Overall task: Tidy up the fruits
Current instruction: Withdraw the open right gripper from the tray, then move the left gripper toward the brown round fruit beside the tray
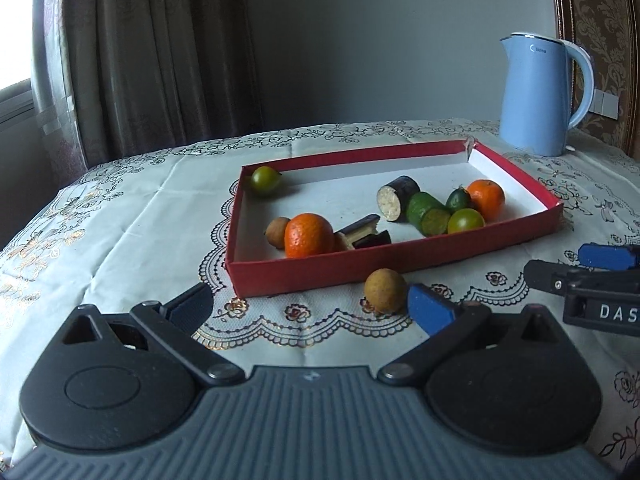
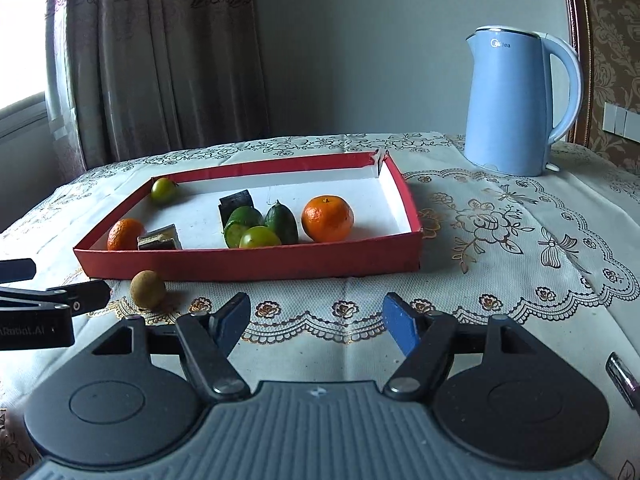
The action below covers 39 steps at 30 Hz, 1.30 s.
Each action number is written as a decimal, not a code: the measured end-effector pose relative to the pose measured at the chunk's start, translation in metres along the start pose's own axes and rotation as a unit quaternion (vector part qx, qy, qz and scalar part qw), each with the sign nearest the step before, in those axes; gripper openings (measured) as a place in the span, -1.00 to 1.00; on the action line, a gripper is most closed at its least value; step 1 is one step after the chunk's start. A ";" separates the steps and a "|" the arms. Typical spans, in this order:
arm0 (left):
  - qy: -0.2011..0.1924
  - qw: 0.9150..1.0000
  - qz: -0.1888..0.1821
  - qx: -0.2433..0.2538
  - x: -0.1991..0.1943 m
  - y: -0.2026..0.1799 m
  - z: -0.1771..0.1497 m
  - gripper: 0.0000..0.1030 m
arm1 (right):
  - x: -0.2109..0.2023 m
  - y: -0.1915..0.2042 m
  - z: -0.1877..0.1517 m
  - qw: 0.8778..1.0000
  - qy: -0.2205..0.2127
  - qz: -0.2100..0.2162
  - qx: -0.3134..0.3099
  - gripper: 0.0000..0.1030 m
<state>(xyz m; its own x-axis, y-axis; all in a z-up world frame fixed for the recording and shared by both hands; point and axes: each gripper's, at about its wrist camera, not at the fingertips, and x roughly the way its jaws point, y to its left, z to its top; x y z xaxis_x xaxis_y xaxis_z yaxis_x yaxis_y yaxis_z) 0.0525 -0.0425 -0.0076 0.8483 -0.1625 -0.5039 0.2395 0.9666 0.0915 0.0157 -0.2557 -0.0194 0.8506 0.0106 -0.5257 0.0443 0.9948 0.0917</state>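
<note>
Left gripper [image 1: 310,312] is hovering over the tablecloth [image 1: 120,216] with fingers spread wide, gripping nothing; a brown longan [image 1: 385,290] is lying just beside its right pad, outside the red tray [image 1: 304,272]. Right gripper [image 2: 316,322] is likewise standing apart and empty. Inside the tray, oranges [image 2: 327,218], green fruits and cut pieces are resting. A blue kettle [image 2: 516,104] is standing behind.

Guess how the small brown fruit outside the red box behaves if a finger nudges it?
The brown fruit looks round and sits loose on the tablecloth, so it will probably roll. It seems small and light. The left gripper is open beside it; an off-centre pinch might squirt it away.
</note>
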 end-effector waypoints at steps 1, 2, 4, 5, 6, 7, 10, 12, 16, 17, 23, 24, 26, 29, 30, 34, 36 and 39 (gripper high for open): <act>-0.003 1.000 -0.007 0.003 0.001 -0.004 0.001 1.00 | -0.002 -0.002 -0.001 1.000 -0.002 0.001 0.003 0.41; -0.003 1.000 -0.010 0.004 0.002 -0.007 0.002 1.00 | -0.003 -0.005 -0.001 1.000 -0.003 0.003 0.005 0.41; 0.005 1.000 -0.012 0.003 0.008 -0.012 0.003 0.97 | -0.005 -0.010 -0.001 1.000 -0.006 0.006 0.011 0.41; 0.008 1.000 -0.012 0.001 0.010 -0.012 0.003 0.93 | -0.005 -0.013 -0.002 1.000 -0.007 0.009 0.015 0.41; 0.013 1.000 -0.011 -0.001 0.013 -0.012 0.003 0.85 | -0.005 -0.015 -0.002 1.000 -0.008 0.012 0.021 0.41; 0.019 1.000 -0.012 -0.004 0.015 -0.012 0.003 0.77 | -0.005 -0.018 -0.002 0.999 -0.007 0.018 0.029 0.41; 0.034 0.999 -0.013 -0.016 0.022 -0.011 0.004 0.64 | -0.004 -0.020 -0.002 0.999 -0.006 0.027 0.035 0.41; 0.041 0.999 -0.016 -0.022 0.027 -0.010 0.005 0.63 | -0.004 -0.019 -0.003 0.999 -0.009 0.031 0.034 0.41; 0.043 0.999 -0.015 -0.016 0.031 -0.015 0.008 0.55 | -0.004 -0.022 -0.003 0.998 -0.011 0.039 0.042 0.41; 0.046 0.999 -0.017 -0.015 0.033 -0.017 0.008 0.51 | -0.004 -0.022 -0.003 0.998 -0.011 0.040 0.044 0.41; 0.067 0.997 -0.033 -0.023 0.044 -0.019 0.009 -0.11 | -0.003 -0.026 -0.003 0.997 -0.011 0.045 0.055 0.41; 0.066 0.997 -0.034 -0.025 0.043 -0.019 0.009 -0.19 | -0.003 -0.026 -0.003 0.997 -0.012 0.046 0.056 0.41; 0.064 0.997 -0.028 -0.023 0.043 -0.020 0.009 -0.37 | -0.003 -0.027 -0.004 0.997 -0.012 0.047 0.057 0.41; 0.061 0.997 -0.031 -0.020 0.041 -0.021 0.009 -0.51 | -0.003 -0.027 -0.004 0.997 -0.012 0.047 0.059 0.41; 0.060 0.998 -0.031 -0.019 0.041 -0.022 0.009 -0.51 | -0.003 -0.027 -0.004 0.997 -0.012 0.047 0.060 0.41; 0.053 0.998 -0.038 -0.018 0.033 -0.022 0.010 -0.51 | -0.002 -0.028 -0.004 0.997 -0.010 0.048 0.062 0.41; 0.040 0.998 -0.041 -0.016 0.025 -0.024 0.013 -0.51 | -0.002 -0.029 -0.004 0.997 -0.009 0.047 0.063 0.41; 0.020 0.999 -0.038 -0.010 0.016 -0.027 0.021 -0.51 | -0.002 -0.029 -0.004 0.997 -0.009 0.046 0.063 0.41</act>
<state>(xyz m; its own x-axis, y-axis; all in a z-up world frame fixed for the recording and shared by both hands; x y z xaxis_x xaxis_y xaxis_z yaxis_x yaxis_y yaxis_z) 0.0693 -0.0758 -0.0002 0.8079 -0.2278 -0.5435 0.2932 0.9554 0.0354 0.0110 -0.2838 -0.0245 0.8629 0.0990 -0.4956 0.0301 0.9688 0.2458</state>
